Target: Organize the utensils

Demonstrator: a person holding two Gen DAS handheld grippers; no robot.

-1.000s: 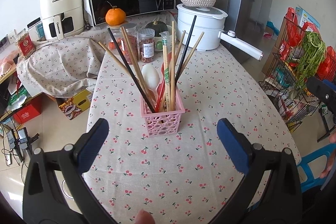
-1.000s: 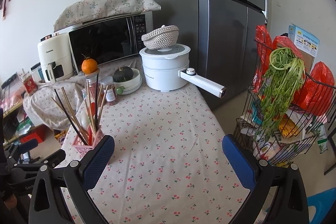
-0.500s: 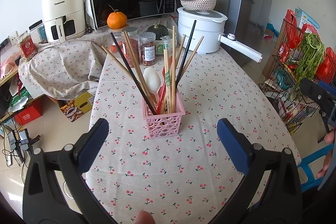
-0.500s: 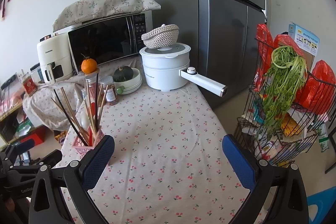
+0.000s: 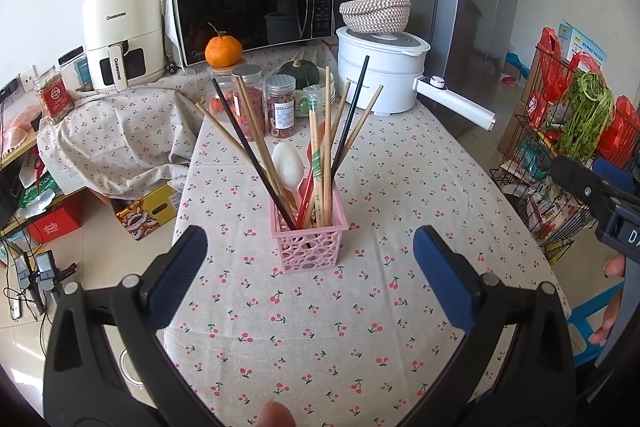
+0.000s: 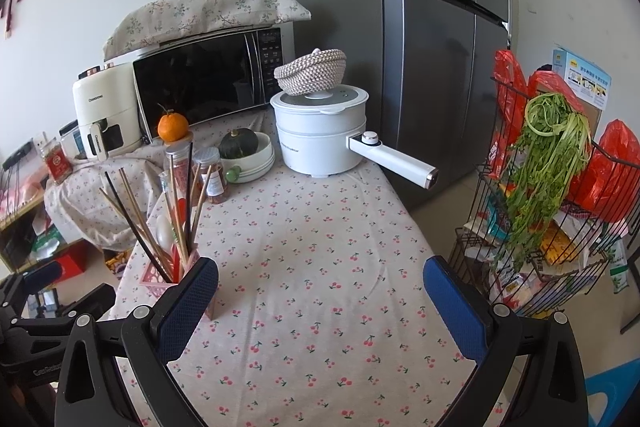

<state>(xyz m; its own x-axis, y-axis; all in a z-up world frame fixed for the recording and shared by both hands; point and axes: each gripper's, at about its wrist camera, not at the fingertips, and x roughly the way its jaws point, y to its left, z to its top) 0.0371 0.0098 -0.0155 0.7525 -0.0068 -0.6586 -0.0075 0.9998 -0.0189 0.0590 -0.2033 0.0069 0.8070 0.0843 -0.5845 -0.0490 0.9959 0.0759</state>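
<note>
Cherry-print tabletop [image 5: 320,327], kitchen bkgd w/ microwave [image 5: 252,11] & fridge [image 6: 420,47].
I've got both grippers hovering wide open, nothing held: left gripper [image 5: 310,273] fingers spread either side of the pink utensil basket [image 5: 309,245], not touching it; basket stands upright mid-tabletop w/ chopsticks [image 5: 326,143] & white spoon [image 5: 288,165] inside. Right gripper [image 6: 320,297] over bare cloth, basket just beside its left finger [image 6: 188,301].
</note>
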